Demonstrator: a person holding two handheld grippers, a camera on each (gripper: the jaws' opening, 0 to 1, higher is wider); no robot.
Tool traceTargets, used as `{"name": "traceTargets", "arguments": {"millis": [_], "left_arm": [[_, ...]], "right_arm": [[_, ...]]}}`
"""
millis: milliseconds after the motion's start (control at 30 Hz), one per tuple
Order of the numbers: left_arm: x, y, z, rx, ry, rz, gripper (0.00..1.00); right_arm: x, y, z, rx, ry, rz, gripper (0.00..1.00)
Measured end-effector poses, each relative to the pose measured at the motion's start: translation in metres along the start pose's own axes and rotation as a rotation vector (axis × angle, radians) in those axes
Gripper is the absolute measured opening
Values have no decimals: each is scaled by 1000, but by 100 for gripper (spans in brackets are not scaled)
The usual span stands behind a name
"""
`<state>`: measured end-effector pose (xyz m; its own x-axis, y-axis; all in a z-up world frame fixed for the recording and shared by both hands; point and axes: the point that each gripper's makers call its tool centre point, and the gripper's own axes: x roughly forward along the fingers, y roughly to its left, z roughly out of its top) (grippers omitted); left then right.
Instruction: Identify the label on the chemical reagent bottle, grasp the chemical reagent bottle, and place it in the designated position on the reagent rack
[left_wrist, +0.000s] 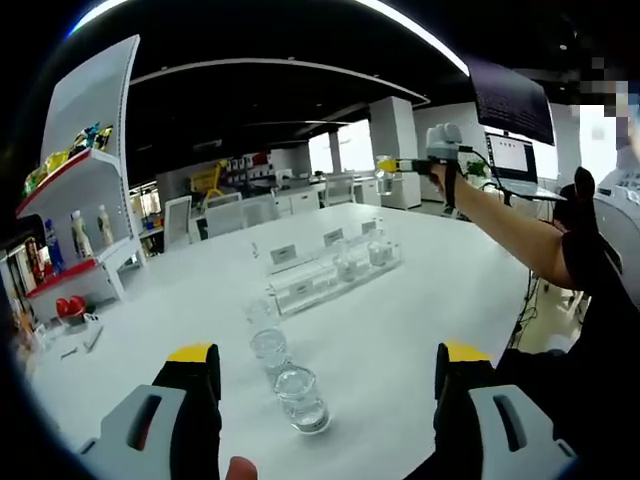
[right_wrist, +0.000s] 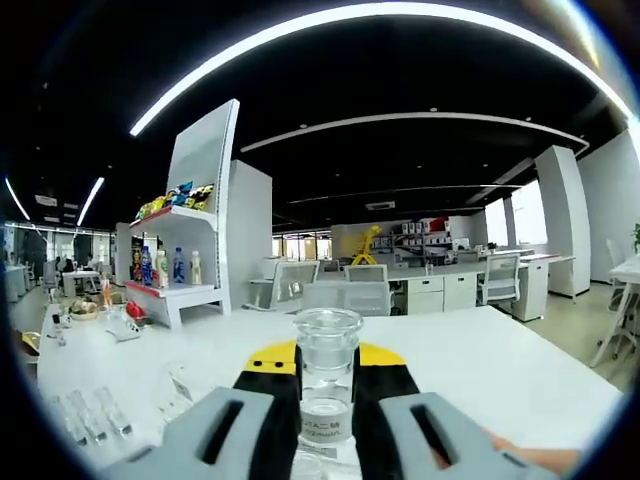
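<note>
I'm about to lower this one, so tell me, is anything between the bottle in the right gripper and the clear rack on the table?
Nothing visible. The right gripper holds the bottle high above the white table, beyond the reagent rack; only open air separates them.

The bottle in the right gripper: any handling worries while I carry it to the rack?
The bottle looks like clear glass, so likely fragile and slippery. It appears mostly empty, probably light. The right gripper pinches it low on the body, so the tall neck might tilt if swung fast.
</note>
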<state>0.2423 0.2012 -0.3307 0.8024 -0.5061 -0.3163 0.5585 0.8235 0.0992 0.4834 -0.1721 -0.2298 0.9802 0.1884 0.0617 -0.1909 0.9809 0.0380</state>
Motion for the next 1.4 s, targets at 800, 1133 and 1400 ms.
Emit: {"name": "traceTargets", "arguments": {"millis": [800, 1133, 1400], "left_arm": [[5, 9, 7, 7, 1, -9, 88], [19, 16, 10, -10, 1, -29, 88], [23, 19, 8, -8, 11, -34, 88]], "right_arm": [[43, -2, -24, -12, 30, -4, 15], [54, -1, -43, -18, 53, -6, 15], [60, 2, -62, -12, 70, -6, 15]]}}
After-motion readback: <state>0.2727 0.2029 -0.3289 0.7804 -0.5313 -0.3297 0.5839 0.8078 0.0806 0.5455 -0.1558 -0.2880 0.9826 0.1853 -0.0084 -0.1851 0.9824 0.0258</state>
